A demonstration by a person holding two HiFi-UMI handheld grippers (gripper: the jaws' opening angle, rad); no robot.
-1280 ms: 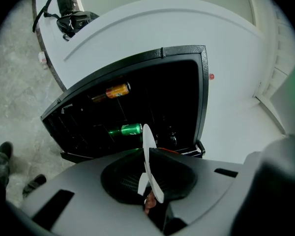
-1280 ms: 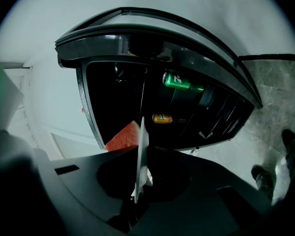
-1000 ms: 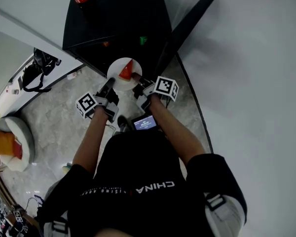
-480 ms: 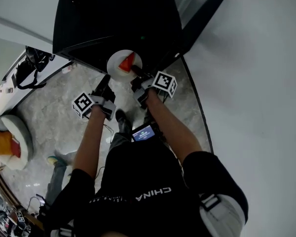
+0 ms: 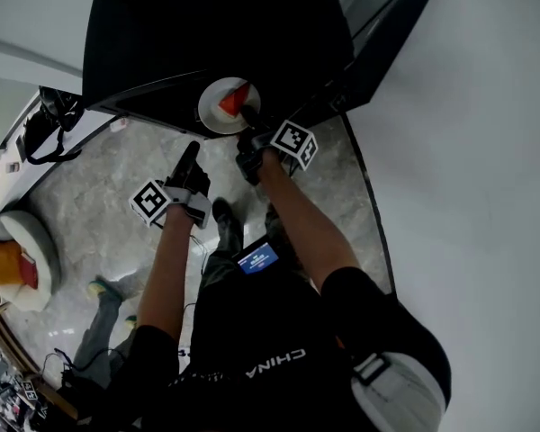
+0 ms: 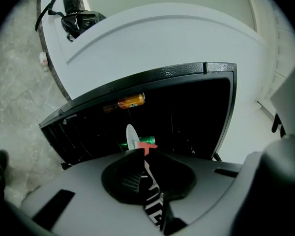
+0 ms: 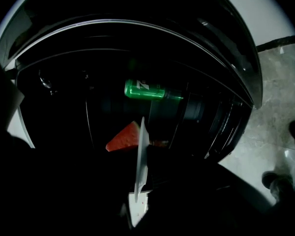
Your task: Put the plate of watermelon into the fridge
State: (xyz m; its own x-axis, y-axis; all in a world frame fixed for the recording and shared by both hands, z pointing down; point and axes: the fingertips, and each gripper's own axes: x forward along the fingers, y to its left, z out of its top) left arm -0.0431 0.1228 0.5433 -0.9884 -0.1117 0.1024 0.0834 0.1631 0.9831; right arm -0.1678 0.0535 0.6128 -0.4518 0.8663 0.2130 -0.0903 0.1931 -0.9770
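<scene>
Since 1 s ago, left tongs (image 5: 192,151) have dropped back off the plate (image 5: 218,111), jaws together on nothing. Right tongs (image 5: 248,120) alone clamp the plate's rim, w/ watermelon (image 5: 234,99) wedge on it, at the fridge (image 5: 162,86) front edge. Step: carrying in. Next, prob. slide it in level, clear of 1 green can (image 7: 146,90) & 1 orange can (image 6: 131,101) inside.

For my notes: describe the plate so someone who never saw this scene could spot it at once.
Find the open black fridge. At its mouth, the right hand-held gripper pinches the rim of a round white plate. Unlike the green can inside, it is flat and carries one red watermelon wedge.
</scene>
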